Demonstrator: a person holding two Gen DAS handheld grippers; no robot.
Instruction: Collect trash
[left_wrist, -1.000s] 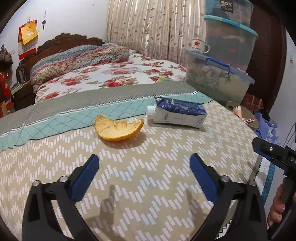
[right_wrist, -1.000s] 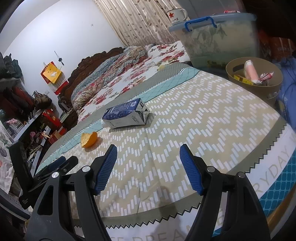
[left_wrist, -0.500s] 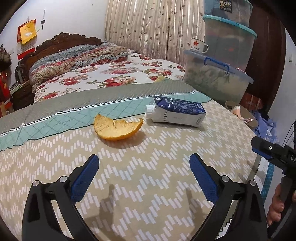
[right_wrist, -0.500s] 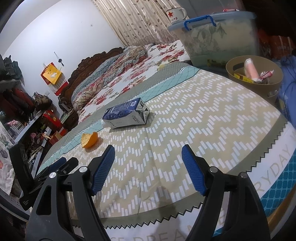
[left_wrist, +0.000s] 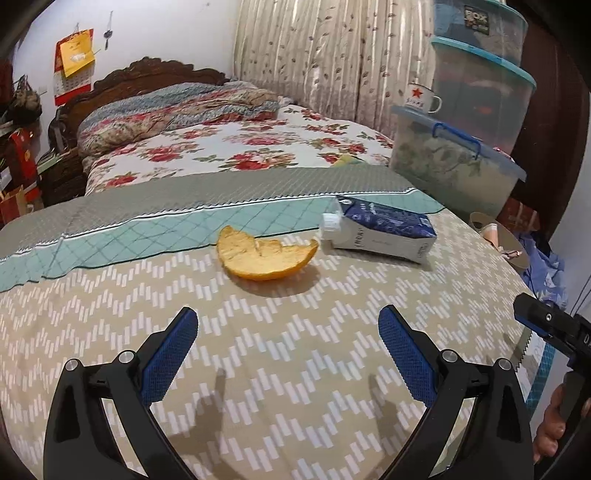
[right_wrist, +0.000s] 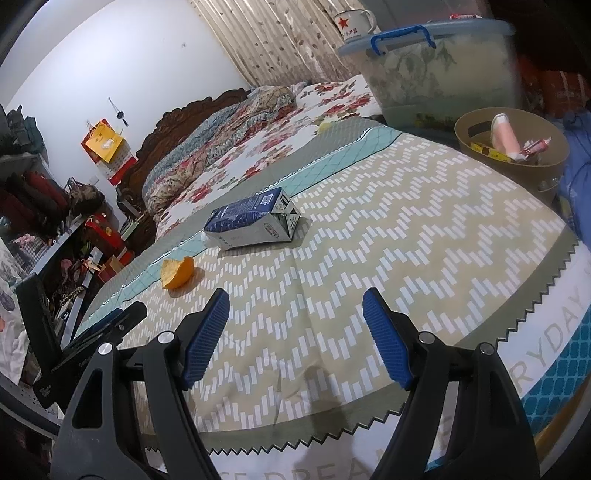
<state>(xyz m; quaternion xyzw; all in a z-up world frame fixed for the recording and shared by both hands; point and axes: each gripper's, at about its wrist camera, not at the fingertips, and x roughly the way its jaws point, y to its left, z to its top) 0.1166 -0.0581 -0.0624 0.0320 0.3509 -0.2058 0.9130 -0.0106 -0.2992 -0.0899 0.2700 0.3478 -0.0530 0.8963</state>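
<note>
Trash lay on the patterned blanket at the foot of the bed: we logged two pieces. In the left wrist view, working left to right, we first met the orange peel, a curved half-shell resting hollow side up, just past the point where the teal quilted band met the tan zigzag cloth. To its right, near but not touching, the milk carton lay flat on its side, white cap towards the peel, dark blue face up. Beyond that, stacked storage boxes stood at the bed's far corner, an enamel mug with a red star on the lowest lid. A tan waste bin showed past the blanket's right edge.

The left gripper hung over bare blanket short of the peel, blue pads spread wide with nothing between them. At the far right edge we noted the other tool's black tip and part of a hand on its handle.

In the right wrist view the peel sat left, the carton centre, the bin right, wrappers and a pink item inside. The right gripper also stood parted and empty above the blanket, having just widened slightly.
</note>
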